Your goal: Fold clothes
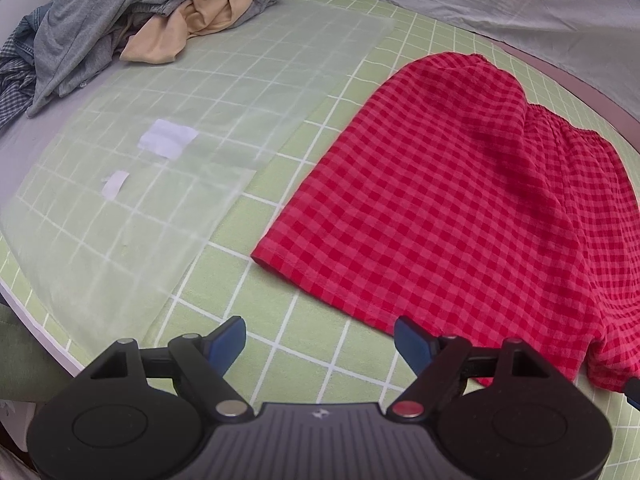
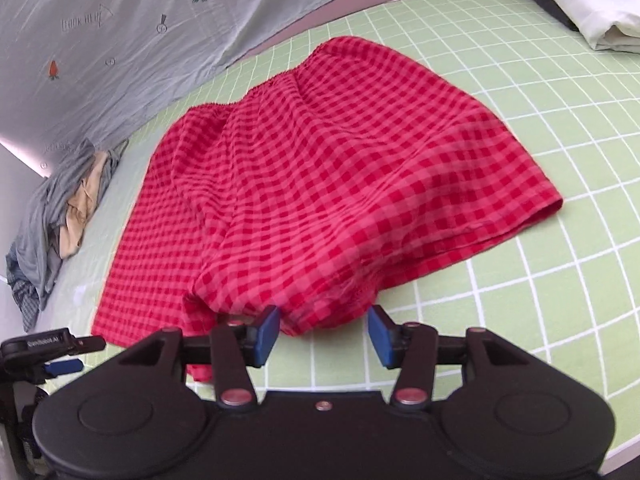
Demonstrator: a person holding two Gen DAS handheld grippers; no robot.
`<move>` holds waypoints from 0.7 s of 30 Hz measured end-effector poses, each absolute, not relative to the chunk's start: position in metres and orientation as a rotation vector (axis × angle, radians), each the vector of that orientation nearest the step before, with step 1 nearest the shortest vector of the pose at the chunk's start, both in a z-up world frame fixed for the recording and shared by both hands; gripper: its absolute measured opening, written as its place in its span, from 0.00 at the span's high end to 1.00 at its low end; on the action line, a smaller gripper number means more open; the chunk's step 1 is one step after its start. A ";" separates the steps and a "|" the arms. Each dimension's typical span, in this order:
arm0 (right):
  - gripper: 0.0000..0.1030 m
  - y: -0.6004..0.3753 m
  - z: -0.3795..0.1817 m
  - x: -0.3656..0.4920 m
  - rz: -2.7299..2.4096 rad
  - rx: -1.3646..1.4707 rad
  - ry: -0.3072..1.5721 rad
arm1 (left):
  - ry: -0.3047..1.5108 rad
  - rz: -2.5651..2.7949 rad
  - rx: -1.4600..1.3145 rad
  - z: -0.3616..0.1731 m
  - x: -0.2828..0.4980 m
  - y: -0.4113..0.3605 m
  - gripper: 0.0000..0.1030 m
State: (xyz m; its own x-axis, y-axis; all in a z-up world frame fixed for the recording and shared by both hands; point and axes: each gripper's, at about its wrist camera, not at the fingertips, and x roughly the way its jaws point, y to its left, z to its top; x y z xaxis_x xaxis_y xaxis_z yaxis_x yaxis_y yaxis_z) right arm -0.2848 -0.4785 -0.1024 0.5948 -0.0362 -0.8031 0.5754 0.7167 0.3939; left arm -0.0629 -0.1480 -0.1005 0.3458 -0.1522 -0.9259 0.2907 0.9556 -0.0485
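Red checked shorts (image 1: 460, 200) lie spread on the green grid mat (image 1: 248, 280), with the elastic waistband at the far side. My left gripper (image 1: 320, 340) is open and empty, hovering just in front of the shorts' near left hem. In the right wrist view the shorts (image 2: 320, 168) fill the middle. My right gripper (image 2: 324, 334) is open, its blue pads on either side of a bunched near edge of the shorts without closing on it. The left gripper (image 2: 60, 364) shows at the lower left of that view.
A pile of grey, beige and blue checked clothes (image 1: 100, 28) sits at the far left. A translucent sheet (image 1: 180, 140) with white tape patches lies on the mat. A grey carrot-print cloth (image 2: 120, 20) lies behind. A white folded cloth (image 2: 592, 4) is at the far right.
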 end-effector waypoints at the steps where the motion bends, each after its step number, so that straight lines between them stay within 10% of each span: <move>1: 0.53 -0.476 -0.105 -0.281 -0.391 0.683 0.877 | 1.185 -0.290 0.138 -0.101 -0.063 -0.148 0.21; 21: 0.45 -0.517 -0.076 -0.305 -0.619 0.590 0.753 | 1.170 -0.192 0.122 -0.113 -0.025 -0.136 0.21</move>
